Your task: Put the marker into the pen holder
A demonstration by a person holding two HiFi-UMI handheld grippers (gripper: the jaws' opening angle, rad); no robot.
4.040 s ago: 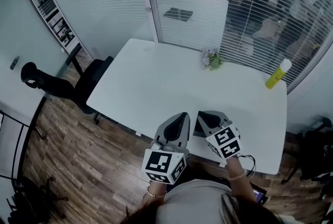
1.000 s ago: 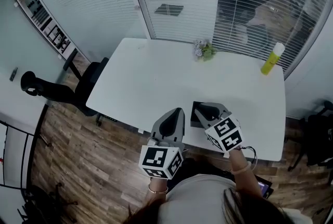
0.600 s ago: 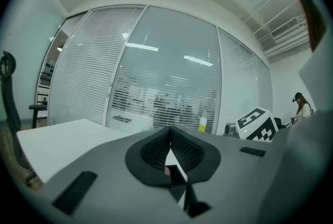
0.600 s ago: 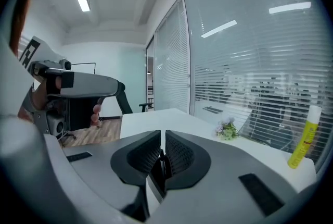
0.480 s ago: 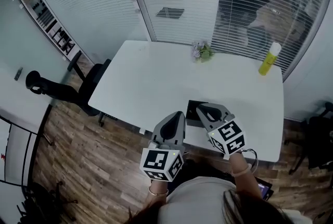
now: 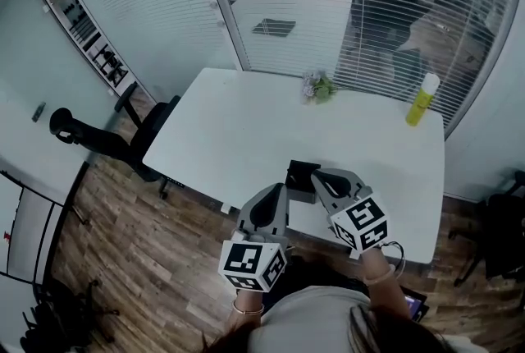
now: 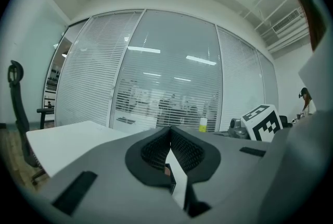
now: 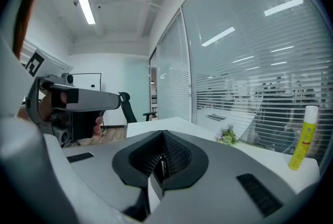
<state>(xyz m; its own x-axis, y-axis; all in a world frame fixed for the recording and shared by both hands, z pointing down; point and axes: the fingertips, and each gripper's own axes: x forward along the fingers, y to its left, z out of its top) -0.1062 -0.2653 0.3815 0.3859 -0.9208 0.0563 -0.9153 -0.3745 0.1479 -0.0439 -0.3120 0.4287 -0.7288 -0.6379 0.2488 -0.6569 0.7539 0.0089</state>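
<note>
White table [image 6: 238,130], yellow bottle [image 6: 419,102] — small flowers [image 6: 316,86], black chair [image 6: 146,128]

On my feed the surface [image 6: 238,126] is white, the pen holder [image 6: 300,176] black, the bottle [image 6: 417,107] yellow, the plank floor [image 6: 148,249] brown. Left gripper [image 6: 275,190] and right gripper [image 6: 318,176] are grey, their cubes [image 6: 246,259] patterned with black-and-white squares.

Even cool office light, ceiling strip glare, fisheye-warped edges, slightly soft

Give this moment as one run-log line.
left hand-held gripper: shut | right hand-held gripper: shut | black pen holder: on white table | marker: not visible
</note>
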